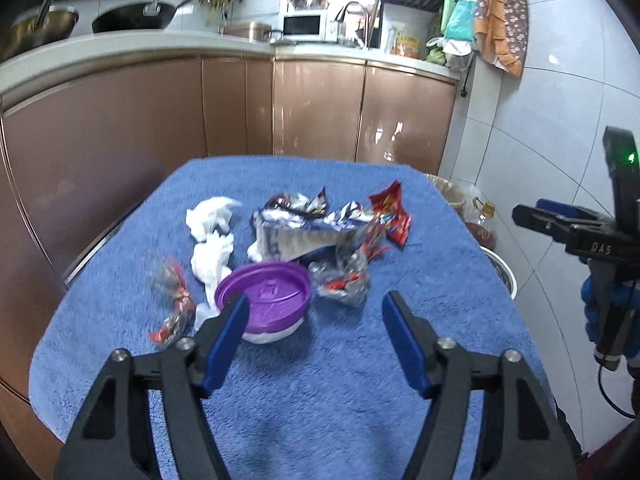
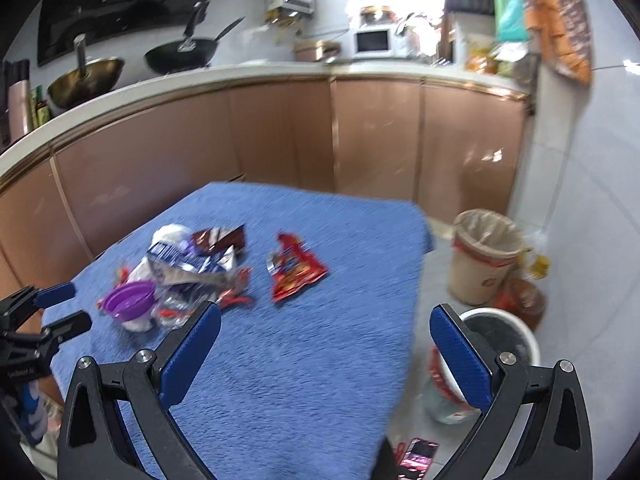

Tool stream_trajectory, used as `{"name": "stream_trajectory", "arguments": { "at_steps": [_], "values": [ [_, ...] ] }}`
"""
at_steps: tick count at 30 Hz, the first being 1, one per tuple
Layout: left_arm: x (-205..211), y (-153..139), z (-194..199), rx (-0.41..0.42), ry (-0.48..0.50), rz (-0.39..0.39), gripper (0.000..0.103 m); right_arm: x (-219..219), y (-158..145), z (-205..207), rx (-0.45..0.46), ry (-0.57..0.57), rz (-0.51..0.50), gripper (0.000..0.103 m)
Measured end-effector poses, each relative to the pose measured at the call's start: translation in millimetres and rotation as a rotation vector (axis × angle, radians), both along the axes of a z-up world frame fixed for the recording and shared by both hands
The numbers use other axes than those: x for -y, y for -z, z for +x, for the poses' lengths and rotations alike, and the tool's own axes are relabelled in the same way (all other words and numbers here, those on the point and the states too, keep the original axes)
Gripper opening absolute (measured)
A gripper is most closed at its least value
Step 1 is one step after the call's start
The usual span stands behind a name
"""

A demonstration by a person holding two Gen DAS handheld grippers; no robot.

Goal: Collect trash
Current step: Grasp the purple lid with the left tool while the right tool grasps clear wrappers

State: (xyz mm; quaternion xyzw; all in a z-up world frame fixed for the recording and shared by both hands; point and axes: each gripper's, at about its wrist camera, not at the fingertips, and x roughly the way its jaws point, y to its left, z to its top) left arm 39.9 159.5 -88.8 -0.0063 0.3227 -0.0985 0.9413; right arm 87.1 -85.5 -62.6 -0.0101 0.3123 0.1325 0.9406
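Observation:
Trash lies in a heap on a blue towel (image 1: 320, 380) over a small table. Up front is a purple-lidded white cup (image 1: 266, 300). Beside it are white tissues (image 1: 212, 236), a silver and blue wrapper (image 1: 296, 228), a clear crumpled wrapper (image 1: 344, 280), a red packet (image 1: 394, 212) and a small red and clear wrapper (image 1: 174, 300). My left gripper (image 1: 316, 312) hangs open just short of the cup, nothing between its fingers. The right gripper (image 2: 326, 328) is open over the towel's right edge, the red packet (image 2: 294, 270) ahead of it.
A lined beige bin (image 2: 484, 256) stands on the floor to the right of the table, with a white bucket (image 2: 500, 332) and a bottle beside it. A wrapper (image 2: 416, 454) lies on the floor. Brown cabinets and a worktop with pans run behind.

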Motion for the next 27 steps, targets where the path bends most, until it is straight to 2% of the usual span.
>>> {"name": "stream_trajectory", "arguments": {
  "at_steps": [4,9,14,20,27],
  "values": [
    [-10,4,11,-0.037,0.031,-0.017,0.058,-13,17,17,-0.049,-0.062,0.007,0.095],
    [-3,11,29,-0.091,0.085,0.007,0.041,-28,33,35,-0.103,-0.132,0.026,0.090],
    [6,21,43,-0.137,0.138,0.057,0.033,-42,41,46,-0.131,-0.188,0.023,0.084],
    [7,33,52,-0.172,0.161,0.108,0.030,-58,49,54,-0.164,-0.254,0.045,0.082],
    [2,41,56,-0.200,0.159,0.107,0.013,-76,69,71,-0.282,-0.325,0.132,0.067]
  ]
}}
